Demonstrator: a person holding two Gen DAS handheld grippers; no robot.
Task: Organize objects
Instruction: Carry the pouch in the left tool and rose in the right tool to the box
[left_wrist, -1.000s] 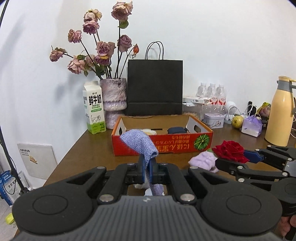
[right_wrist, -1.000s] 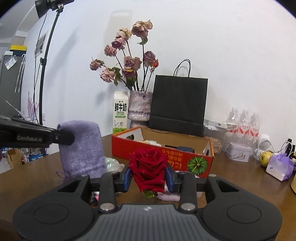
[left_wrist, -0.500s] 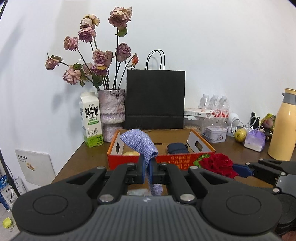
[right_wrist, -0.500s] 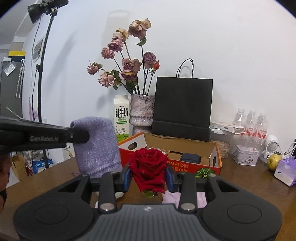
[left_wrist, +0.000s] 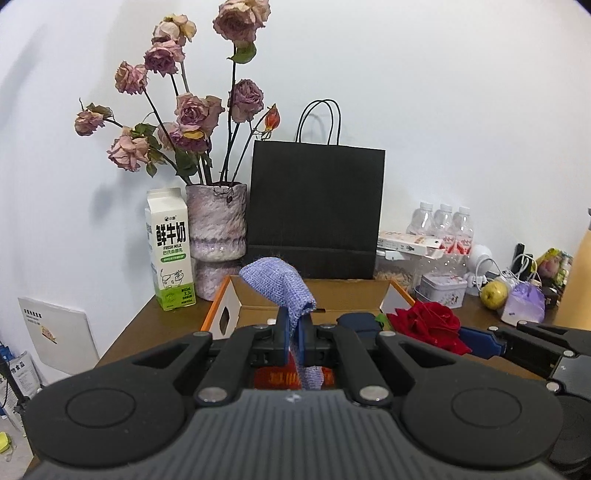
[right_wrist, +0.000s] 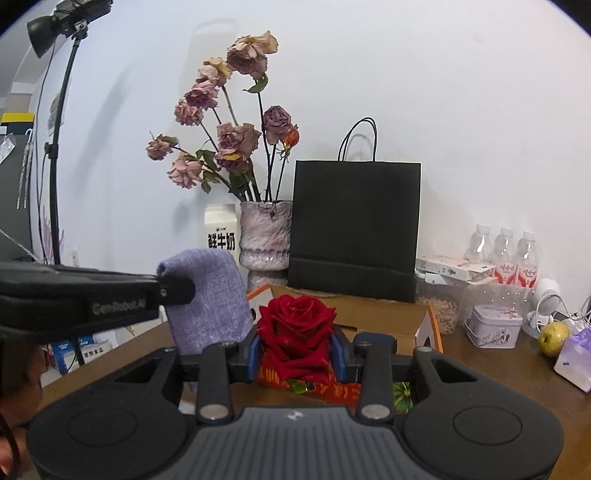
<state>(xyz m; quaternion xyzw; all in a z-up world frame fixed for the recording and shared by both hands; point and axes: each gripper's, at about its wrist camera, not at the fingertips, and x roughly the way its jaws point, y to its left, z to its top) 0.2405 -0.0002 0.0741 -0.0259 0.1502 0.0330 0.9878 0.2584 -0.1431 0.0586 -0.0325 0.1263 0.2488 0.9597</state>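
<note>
My left gripper (left_wrist: 294, 338) has its fingers (left_wrist: 281, 334) clamped tight on a purple cloth (left_wrist: 280, 284), which arches up over the fingertips and hangs down between them, held in the air just in front of the box (left_wrist: 384, 299). My right gripper (right_wrist: 296, 356) has its fingers (right_wrist: 254, 354) closed on a red rose (right_wrist: 295, 325), the bloom standing up between the blue pads, also just in front of the box and to the right of the cloth. From the right wrist view the left gripper (right_wrist: 177, 291) reaches in from the left with the cloth (right_wrist: 207, 299) draped from it, close beside the rose. The box is an open cardboard one with orange edges, sitting on the brown desk (left_wrist: 147, 325); a dark blue thing (left_wrist: 356, 321) lies inside it. Behind the box stand a black bag (left_wrist: 317, 210) and a vase (left_wrist: 216, 221) of dried roses (left_wrist: 195, 110), with a milk carton (left_wrist: 170, 251) left of the vase. To the right of the box are a tin (left_wrist: 441, 290), water bottles (left_wrist: 443, 225) and a green fruit (left_wrist: 495, 293).
</note>
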